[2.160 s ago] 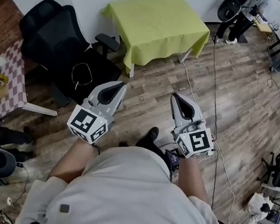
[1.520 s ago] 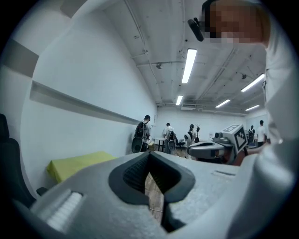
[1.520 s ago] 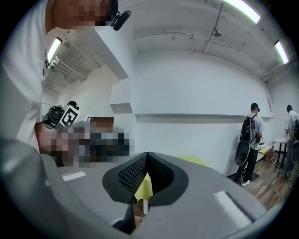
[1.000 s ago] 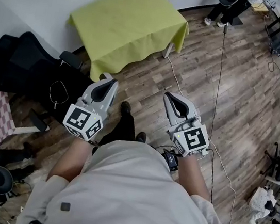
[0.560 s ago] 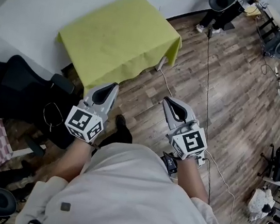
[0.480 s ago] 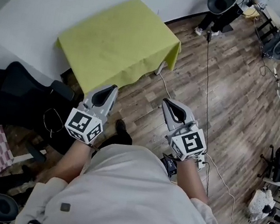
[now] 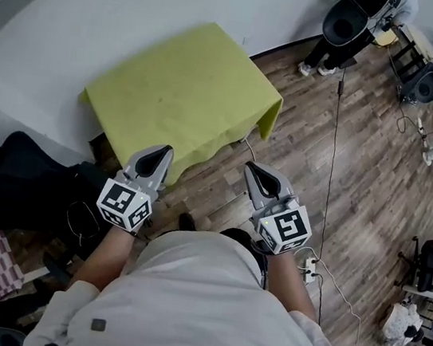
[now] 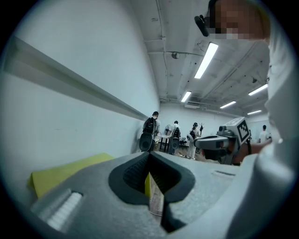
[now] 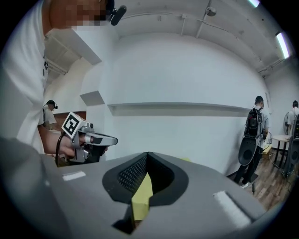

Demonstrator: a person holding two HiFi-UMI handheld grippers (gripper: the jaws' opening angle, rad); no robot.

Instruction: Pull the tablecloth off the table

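While both tools hang short of it, the yellow-green tablecloth (image 7: pixel 184 95) lies spread over the table that it hides, at about eleven o'clock from the person. It sits hard against the white wall (image 7: pixel 103 14), and its near edge and right corner drape toward the floor. The left gripper (image 7: pixel 157 153) and the right gripper (image 7: pixel 251 168) point at it side by side. Each has its jaws pressed together on nothing, and each gripper's own view shows only a thin slit between the pads.

The first risk is arriving like this: jaws that are not spread before they meet the hem will likely shove the fabric instead of taking it. A shallow bite on the hanging edge could slip once the pull starts. If one side catches and the other misses, the cloth will probably skew and bunch against the wall at twelve o'clock.

A sharp tug may drag the table along instead of sliding the cloth off. Backing away carries its own hazards: the black chair (image 7: pixel 14 178) crowds in at nine o'clock, a cable (image 7: pixel 337 122) runs across the floor at two o'clock, and a power strip (image 7: pixel 309 269) lies at four o'clock near the person's feet.
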